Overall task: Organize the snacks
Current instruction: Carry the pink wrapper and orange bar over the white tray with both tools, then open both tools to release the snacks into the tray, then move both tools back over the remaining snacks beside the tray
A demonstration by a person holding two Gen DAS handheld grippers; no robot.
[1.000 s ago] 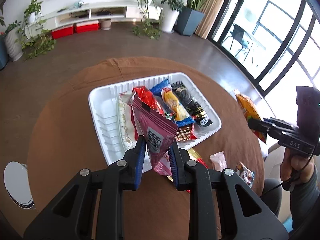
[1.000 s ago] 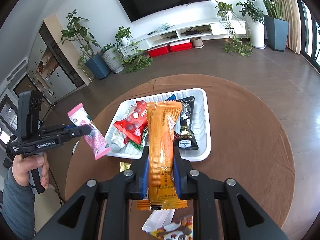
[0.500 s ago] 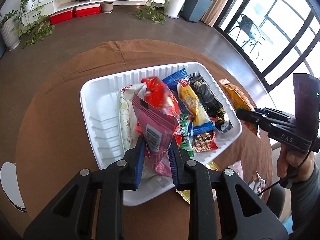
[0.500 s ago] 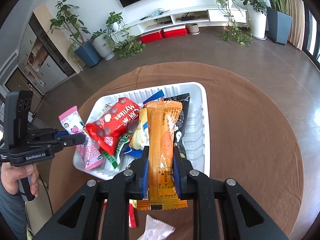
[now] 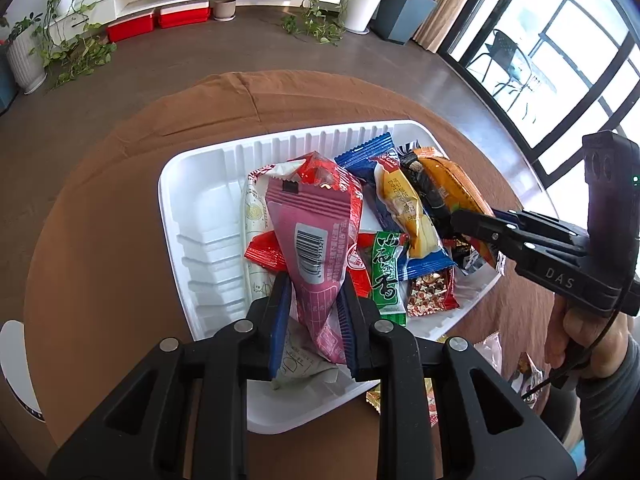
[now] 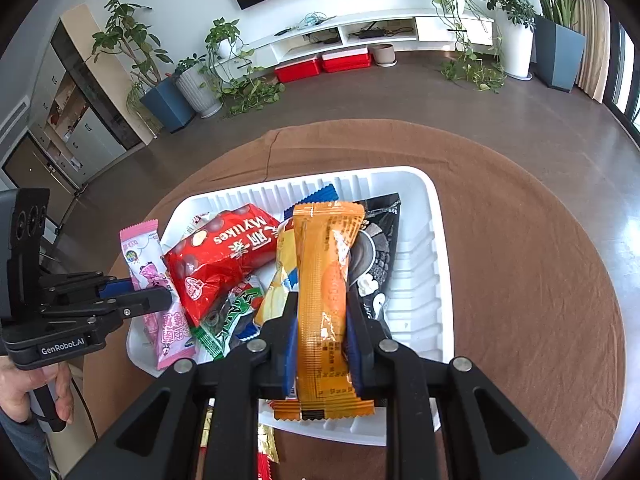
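Fingers (image 5: 280,312) clamp pink packet (image 5: 316,236); right's, orange packet (image 6: 324,292).

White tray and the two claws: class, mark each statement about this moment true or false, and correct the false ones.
1. The left claw grips a pink packet. True.
2. The right claw is empty. False: it is shut on an orange packet.
3. The white tray sits on a brown cloth. True.
4. The tray holds no snacks. False: several packets lie in it, among them a red packet.
5. Both claws are over the tray. True.
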